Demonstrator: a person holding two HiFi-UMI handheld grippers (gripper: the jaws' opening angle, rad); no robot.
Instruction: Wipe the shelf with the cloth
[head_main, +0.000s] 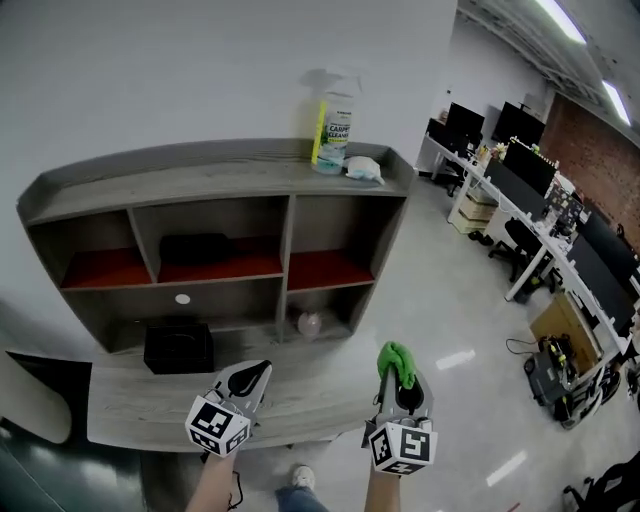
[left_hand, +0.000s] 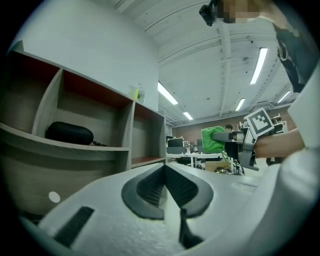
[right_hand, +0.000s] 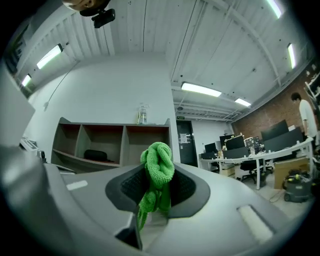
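A grey wooden shelf unit with red-lined compartments stands against the white wall. My right gripper is shut on a green cloth, bunched between its jaws, held in front of the unit's lower right part. My left gripper is shut and holds nothing; its pads meet. It hovers over the low front ledge. In the left gripper view the cloth and the right gripper show off to the right.
On the top board stand a carpet-cleaner spray bottle and a white rag. A black case lies in the middle compartment, a black box below it, a pinkish ball lower right. Office desks fill the right.
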